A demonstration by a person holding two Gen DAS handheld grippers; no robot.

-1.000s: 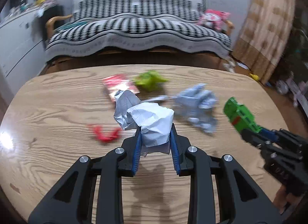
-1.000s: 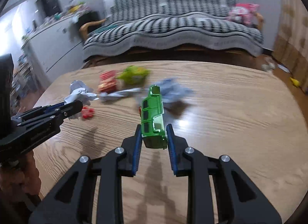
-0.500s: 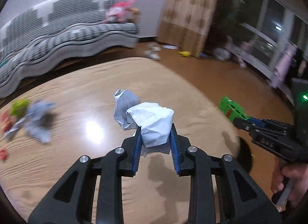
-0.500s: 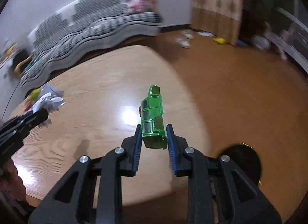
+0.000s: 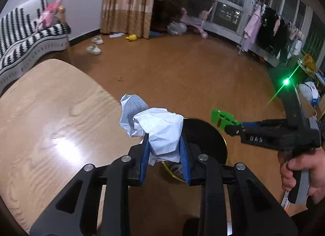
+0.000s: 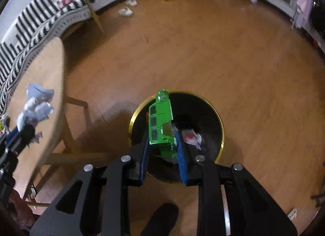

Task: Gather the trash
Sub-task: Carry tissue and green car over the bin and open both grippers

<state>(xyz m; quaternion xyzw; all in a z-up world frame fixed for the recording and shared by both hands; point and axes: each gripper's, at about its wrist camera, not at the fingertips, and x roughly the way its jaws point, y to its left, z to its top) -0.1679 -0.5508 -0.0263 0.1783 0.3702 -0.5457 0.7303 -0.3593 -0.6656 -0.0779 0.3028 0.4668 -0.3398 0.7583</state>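
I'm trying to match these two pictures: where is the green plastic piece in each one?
Left wrist view: the green plastic piece is at right of centre, held in the right claw.
Right wrist view: the green plastic piece is at centre, over the bin.
Shared landmark: the black bin with a gold rim.

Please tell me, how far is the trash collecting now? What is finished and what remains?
Done: the bin on the floor already holds some scraps. In hand: the right gripper holds a green wrapper over the bin's opening, and the left gripper holds a crumpled paper near the bin's rim. Left: both pieces are not yet dropped.
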